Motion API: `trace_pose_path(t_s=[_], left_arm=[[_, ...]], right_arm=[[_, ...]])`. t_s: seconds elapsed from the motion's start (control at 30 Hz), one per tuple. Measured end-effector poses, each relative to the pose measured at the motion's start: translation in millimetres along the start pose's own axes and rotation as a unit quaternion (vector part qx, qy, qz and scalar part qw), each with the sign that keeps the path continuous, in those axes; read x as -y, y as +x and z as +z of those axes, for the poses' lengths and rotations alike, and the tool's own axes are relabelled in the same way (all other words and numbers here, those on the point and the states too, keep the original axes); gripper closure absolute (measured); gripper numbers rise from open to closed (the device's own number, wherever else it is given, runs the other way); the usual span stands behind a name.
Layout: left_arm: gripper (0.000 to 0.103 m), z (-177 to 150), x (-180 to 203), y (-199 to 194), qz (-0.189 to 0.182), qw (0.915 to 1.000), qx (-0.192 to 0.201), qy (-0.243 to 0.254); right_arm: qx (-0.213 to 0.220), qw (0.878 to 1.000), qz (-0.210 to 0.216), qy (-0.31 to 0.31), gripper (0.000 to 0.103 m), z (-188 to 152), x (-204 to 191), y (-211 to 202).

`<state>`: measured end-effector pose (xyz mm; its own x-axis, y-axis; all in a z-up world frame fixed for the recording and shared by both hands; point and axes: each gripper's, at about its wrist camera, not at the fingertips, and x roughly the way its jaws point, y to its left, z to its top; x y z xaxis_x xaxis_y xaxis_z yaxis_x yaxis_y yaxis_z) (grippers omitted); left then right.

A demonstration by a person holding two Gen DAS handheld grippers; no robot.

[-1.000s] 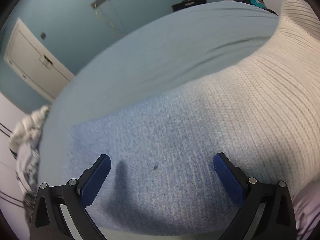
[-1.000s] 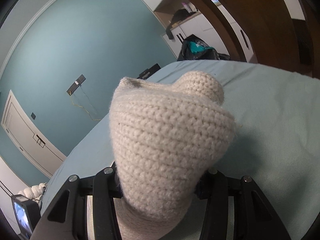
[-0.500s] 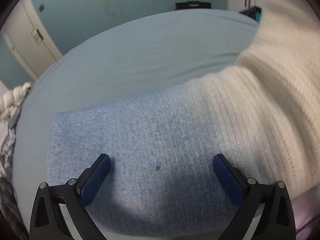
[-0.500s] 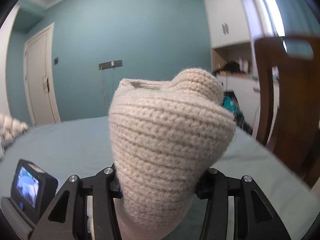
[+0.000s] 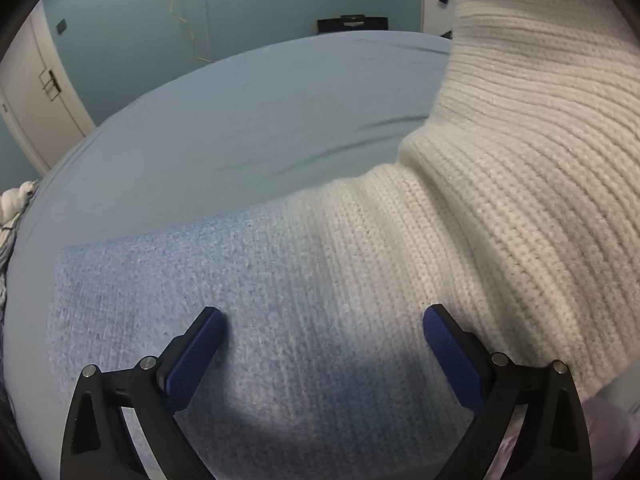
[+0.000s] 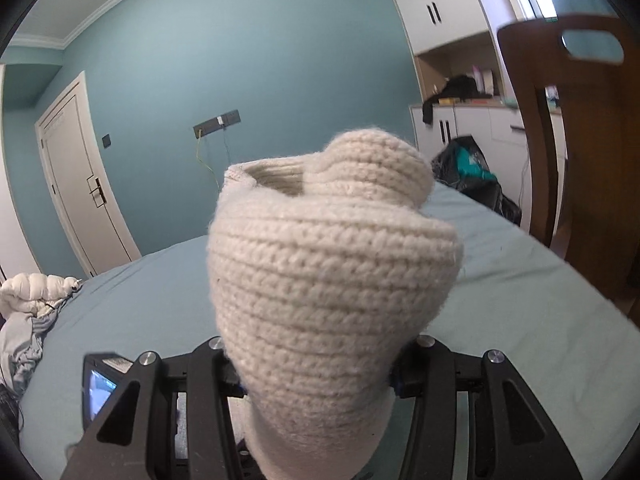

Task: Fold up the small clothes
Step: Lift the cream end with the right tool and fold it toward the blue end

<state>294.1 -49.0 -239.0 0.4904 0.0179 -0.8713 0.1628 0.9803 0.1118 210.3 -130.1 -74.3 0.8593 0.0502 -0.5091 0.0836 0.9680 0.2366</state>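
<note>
Pale blue sheet covers one bed [image 5: 248, 120], bare toward twelve o'clock up to its far edge. One knitted garment [image 5: 360, 264], blue fading to cream, lies on it, its cream end rising out of frame at two o'clock. The left tool [image 5: 322, 330] hovers over the blue part, pads wide apart. The right tool [image 6: 316, 380] is clamped on a cream bunch hiding its pads.
</note>
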Motion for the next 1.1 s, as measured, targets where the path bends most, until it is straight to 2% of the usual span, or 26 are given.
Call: trace_pose_path(t_s=[0.07, 0.17, 0.2, 0.27, 0.37, 0.43, 0.5, 0.53, 0.6, 0.77, 0.87, 0.93, 1.0, 1.07, 1.1], left_arm=[[0.003, 14.8, -12.3, -4.8, -0.012, 0.9998, -0.008, -0.012], [0.002, 42.2, -46.4, -2.9, -0.011, 0.9951, 0.004, -0.098], [0.002, 52.1, -51.9, 8.2, -0.001, 0.9938, -0.015, -0.110], [0.001, 63.3, -51.6, 30.6, 0.012, 0.9934, -0.054, -0.100], [0.000, 69.1, -34.4, 46.5, 0.058, 0.9965, -0.049, -0.035], [0.000, 69.8, -34.6, 51.5, 0.056, 0.9965, -0.060, -0.016], [0.001, 69.8, -52.3, 43.9, 0.027, 0.9973, -0.067, -0.013], [0.002, 67.2, -69.6, 34.7, 0.005, 0.9970, -0.074, -0.026], [0.002, 60.2, -108.0, 14.4, -0.011, 0.9949, -0.084, -0.054], [0.000, 14.9, -236.0, -66.0, 0.015, 0.9893, -0.054, -0.135], [0.000, -19.9, -316.1, -112.8, 0.049, 0.9770, -0.025, -0.206], [0.000, -39.4, -355.3, -137.7, 0.068, 0.9672, -0.004, -0.245], [0.000, -64.3, -391.1, -157.5, 0.082, 0.9580, 0.014, -0.275], [0.000, -73.3, -415.9, -165.6, 0.076, 0.9516, 0.027, -0.297], [0.000, -86.0, -386.5, -162.5, 0.074, 0.9502, 0.030, -0.301]], right_arm=[[0.011, 1.000, -0.002, 0.007, 0.059, -0.3, 4.5, -5.1], [0.021, 1.000, 0.000, 0.020, 0.059, 0.0, 9.3, -11.5], [0.022, 1.000, -0.001, 0.019, 0.059, 0.7, 7.4, -13.1], [0.026, 1.000, -0.002, 0.008, 0.059, 1.9, 1.5, -15.2], [0.032, 0.999, -0.006, -0.030, 0.059, 1.3, -16.0, -15.5], [0.035, 0.997, -0.011, -0.072, 0.059, -3.7, -33.3, -14.0], [0.047, 0.991, -0.018, -0.120, 0.059, -11.2, -51.9, -16.3], [0.057, 0.989, -0.017, -0.136, 0.059, -12.1, -58.0, -20.1], [0.076, 0.982, -0.012, -0.172, 0.059, -10.9, -73.2, -28.2], [0.088, 0.957, -0.009, -0.277, 0.059, -9.2, -133.4, -30.5], [0.101, 0.918, -0.007, -0.383, 0.059, -28.4, -191.7, -25.7], [0.103, 0.883, -0.002, -0.458, 0.059, -51.9, -233.1, -19.9], [0.103, 0.836, 0.011, -0.538, 0.058, -89.2, -275.3, -13.4], [0.098, 0.794, 0.027, -0.599, 0.057, -126.8, -305.2, -5.9], [0.095, 0.764, 0.036, -0.637, 0.057, -153.2, -320.4, -1.3]])
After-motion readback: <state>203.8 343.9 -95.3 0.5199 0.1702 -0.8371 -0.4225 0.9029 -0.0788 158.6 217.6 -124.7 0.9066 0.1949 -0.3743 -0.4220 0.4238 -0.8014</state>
